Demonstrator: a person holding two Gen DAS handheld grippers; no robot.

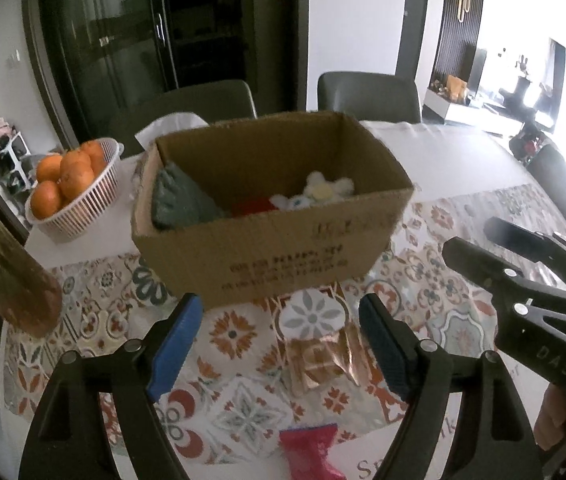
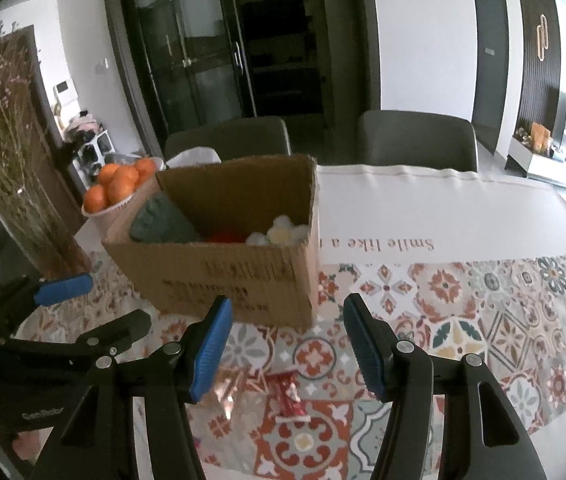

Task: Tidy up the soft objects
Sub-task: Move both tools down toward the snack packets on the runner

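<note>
Left gripper (image 1: 279,344), jaws spread and empty, pointed down at the tile-patterned tablecloth on the table (image 1: 463,304); the right gripper (image 2: 287,344), likewise spread and holding nothing, hovered just beside it on the right. Directly between and just below the left gripper's blue pads lay a crinkled copper-coloured foil packet (image 1: 323,360), its long axis running roughly toward the camera. Nearer the camera edge lay a flat red and pink sachet (image 1: 311,452). In the right wrist view the same red sachet (image 2: 289,400) lay lengthwise between the right gripper's pads, with the copper packet (image 2: 235,388) to its left, close under the left pad.

Beyond both grippers stood the open brown cardboard box (image 1: 267,256), already holding a grey-green knitted cloth (image 1: 181,200), something red, and a white fluffy flower-shaped toy (image 1: 323,192). A white plastic basket of oranges (image 1: 71,188) stood left of the box, a glass vase of dried stems (image 1: 7,264) nearer left. Judged from this layout, each gripper had one item below it; the box's near wall stood in the way of a level carry, so a lift would be needed.
</note>
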